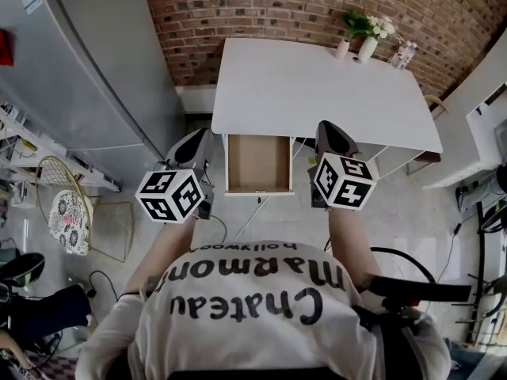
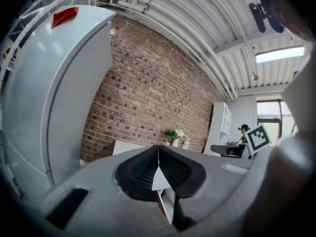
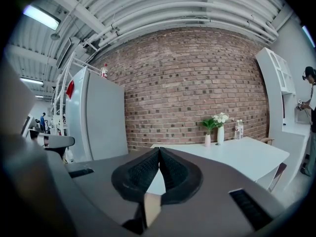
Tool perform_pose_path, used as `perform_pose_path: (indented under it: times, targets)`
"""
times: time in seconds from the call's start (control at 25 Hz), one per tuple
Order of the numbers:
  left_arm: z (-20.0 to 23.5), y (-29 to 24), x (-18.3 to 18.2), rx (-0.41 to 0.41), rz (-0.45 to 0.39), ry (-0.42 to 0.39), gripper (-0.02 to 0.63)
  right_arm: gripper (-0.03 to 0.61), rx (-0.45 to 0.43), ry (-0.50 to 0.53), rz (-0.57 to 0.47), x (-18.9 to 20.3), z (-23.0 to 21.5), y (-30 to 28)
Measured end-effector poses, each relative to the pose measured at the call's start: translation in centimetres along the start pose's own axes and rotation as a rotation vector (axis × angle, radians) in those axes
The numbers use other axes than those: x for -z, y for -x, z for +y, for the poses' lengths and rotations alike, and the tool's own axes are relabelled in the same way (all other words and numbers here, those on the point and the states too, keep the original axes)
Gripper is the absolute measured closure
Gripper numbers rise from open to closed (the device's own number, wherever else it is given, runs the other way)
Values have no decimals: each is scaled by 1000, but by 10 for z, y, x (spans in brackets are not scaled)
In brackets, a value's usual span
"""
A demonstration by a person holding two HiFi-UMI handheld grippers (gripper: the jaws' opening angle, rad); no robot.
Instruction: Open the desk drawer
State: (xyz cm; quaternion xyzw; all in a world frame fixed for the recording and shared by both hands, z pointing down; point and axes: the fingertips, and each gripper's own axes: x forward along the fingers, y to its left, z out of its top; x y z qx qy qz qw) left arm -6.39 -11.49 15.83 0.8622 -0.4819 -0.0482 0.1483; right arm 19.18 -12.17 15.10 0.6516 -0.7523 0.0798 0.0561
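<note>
Grey tongs (image 2: pixel 158 151), white lettered T-shirt (image 1: pixel 253 327)

A red brick wall (image 1: pixel 277 6) runs across the back. A tall grey refrigerator (image 1: pixel 87 70) stands at the left. Near the wall, a small vase (image 1: pixel 341 49) and a white vase (image 1: pixel 367 48) of white flowers stand beside a clear bottle (image 1: pixel 403 55). A wire chair (image 1: pixel 67 212) with a patterned cushion sits lower left.

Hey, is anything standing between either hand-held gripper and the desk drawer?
Nothing visible does. The wooden-lined white drawer of the white desk already stands pulled out, with the left hand-held gripper and right hand-held gripper flanking it, both with jaws shut and empty.
</note>
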Motion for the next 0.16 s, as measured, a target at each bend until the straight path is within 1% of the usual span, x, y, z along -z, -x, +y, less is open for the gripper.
perform_pose_path:
  times: [0.16]
  targets:
    - [0,2,-2,-1,-5,9,597,565,-1,-3,-2,-2,1,0]
